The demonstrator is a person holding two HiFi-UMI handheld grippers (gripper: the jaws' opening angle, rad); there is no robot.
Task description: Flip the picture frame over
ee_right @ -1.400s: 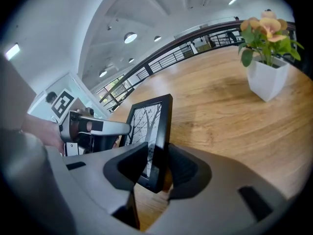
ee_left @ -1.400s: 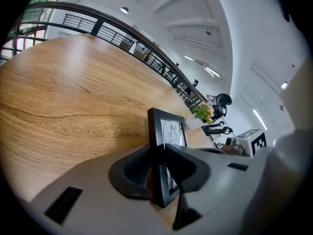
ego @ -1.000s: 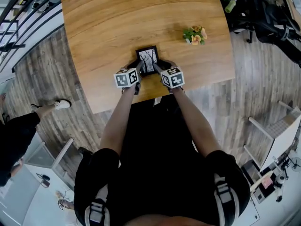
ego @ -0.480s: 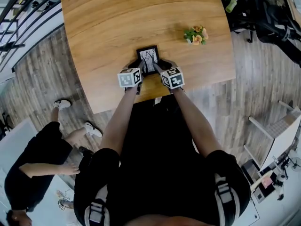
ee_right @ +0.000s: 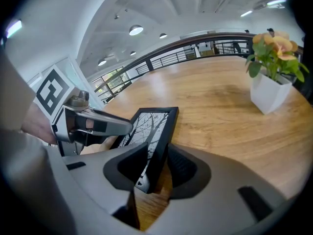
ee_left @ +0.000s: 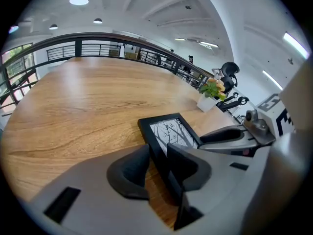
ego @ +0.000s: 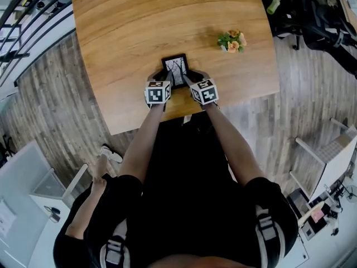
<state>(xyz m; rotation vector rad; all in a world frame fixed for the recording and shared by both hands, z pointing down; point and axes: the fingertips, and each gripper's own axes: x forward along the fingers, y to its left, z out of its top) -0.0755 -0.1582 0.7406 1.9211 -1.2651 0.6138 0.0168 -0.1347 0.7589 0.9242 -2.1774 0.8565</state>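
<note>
Close to the near edge of the wooden desk [ego: 139, 27], the small black picture frame [ego: 177, 68] has its right rim pinched by the just-tightening right gripper [ee_right: 157, 161] and its left rim loose between the just-widened jaws of the left gripper [ee_left: 157, 156], so clamp left firmly before rolling both wrists together.

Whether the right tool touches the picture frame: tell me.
Touching. The right gripper view shows the right tool, whose jaws have just been closing, with both pads against the picture frame between them.
</note>
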